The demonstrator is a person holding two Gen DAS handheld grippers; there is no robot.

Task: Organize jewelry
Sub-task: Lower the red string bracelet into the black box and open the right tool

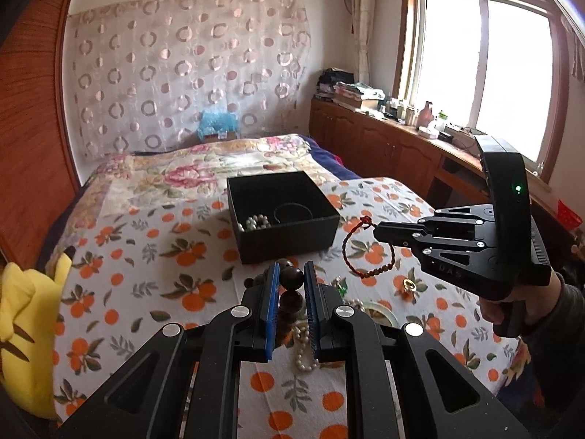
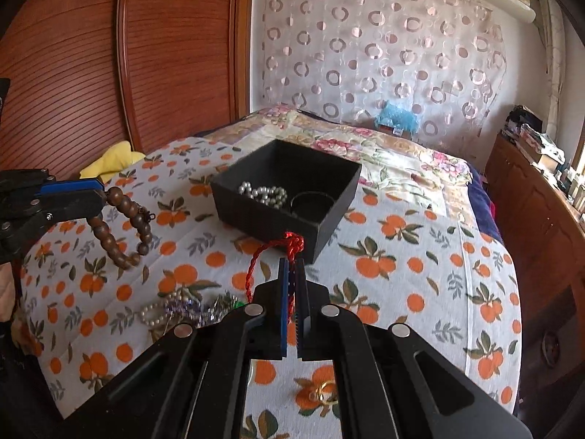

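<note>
Left gripper (image 1: pixel 292 274) clenched on a brown wooden bead bracelet (image 2: pixel 120 226); in the right wrist view the loop hangs below the fingertips at 9 o'clock, clear of the bedspread (image 2: pixel 402 256), long axis roughly vertical, its small dark clasp end toward the box.

Right gripper (image 2: pixel 292 274) clamped on a red cord bracelet (image 1: pixel 360 252); in the left wrist view the loop dangles from the fingertips at 3 o'clock, long axis tilted off vertical, red knot uppermost near the fingertips, beaded section at the bottom. It hangs just beside the right-hand corner of the black box (image 1: pixel 283 216) (touching or apart: cannot tell).

Box sits open on the bedspread at 12 o'clock of both grippers. Inside: a pearl strand (image 2: pixel 263 194) on the left, a thin dark bangle (image 2: pixel 310 203) to its right.

On the bedspread, nearer than the box: a second pearl strand (image 1: pixel 303 351), a purple tinsel-like piece (image 2: pixel 190 307), a gold ring (image 2: pixel 325 391), a pale bangle (image 1: pixel 376 311)

Yellow plush (image 1: pixel 25 314) at 9 o'clock in the left wrist view
</note>
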